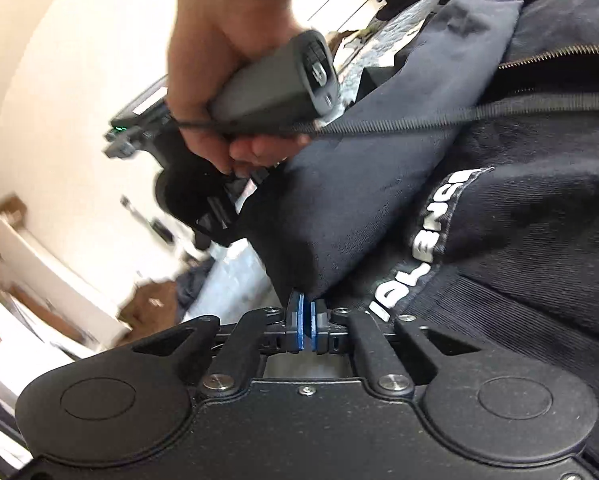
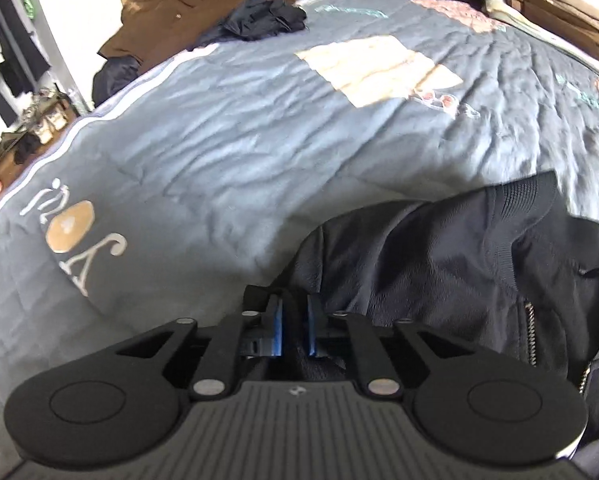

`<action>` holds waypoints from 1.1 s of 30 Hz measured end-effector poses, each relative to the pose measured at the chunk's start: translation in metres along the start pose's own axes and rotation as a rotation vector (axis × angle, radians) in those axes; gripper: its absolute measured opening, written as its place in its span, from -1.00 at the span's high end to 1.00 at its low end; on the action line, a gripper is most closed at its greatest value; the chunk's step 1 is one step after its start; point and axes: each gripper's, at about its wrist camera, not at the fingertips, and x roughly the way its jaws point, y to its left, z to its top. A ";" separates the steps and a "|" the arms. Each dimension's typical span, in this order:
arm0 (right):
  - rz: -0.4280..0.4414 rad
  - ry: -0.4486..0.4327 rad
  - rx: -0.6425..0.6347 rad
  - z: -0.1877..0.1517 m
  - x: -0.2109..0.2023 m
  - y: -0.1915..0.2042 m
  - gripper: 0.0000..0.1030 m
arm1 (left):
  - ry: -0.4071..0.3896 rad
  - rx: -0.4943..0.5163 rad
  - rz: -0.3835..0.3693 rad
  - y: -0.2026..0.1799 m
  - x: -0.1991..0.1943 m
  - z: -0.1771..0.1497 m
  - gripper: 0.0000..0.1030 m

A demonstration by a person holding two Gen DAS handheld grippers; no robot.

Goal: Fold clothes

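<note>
The left gripper (image 1: 306, 320) is pinched tight on a fold of the black jacket (image 1: 499, 240). The right gripper (image 2: 295, 332) clamps the jacket's edge, with the grey quilt (image 2: 239, 128) spreading toward 12 o'clock.

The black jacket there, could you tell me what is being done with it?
A person is folding a black zip jacket over a bed with a grey-blue quilt, one handheld gripper per hand. The left gripper is shut on a fold of the jacket near white lettering; the right gripper is shut on another part. More clothes, including a brown garment, are piled at the far edge.
</note>
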 end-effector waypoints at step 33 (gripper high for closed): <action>-0.128 -0.470 0.649 -0.254 -0.177 -0.204 -0.27 | -0.179 0.332 0.117 -0.037 0.023 0.033 -0.11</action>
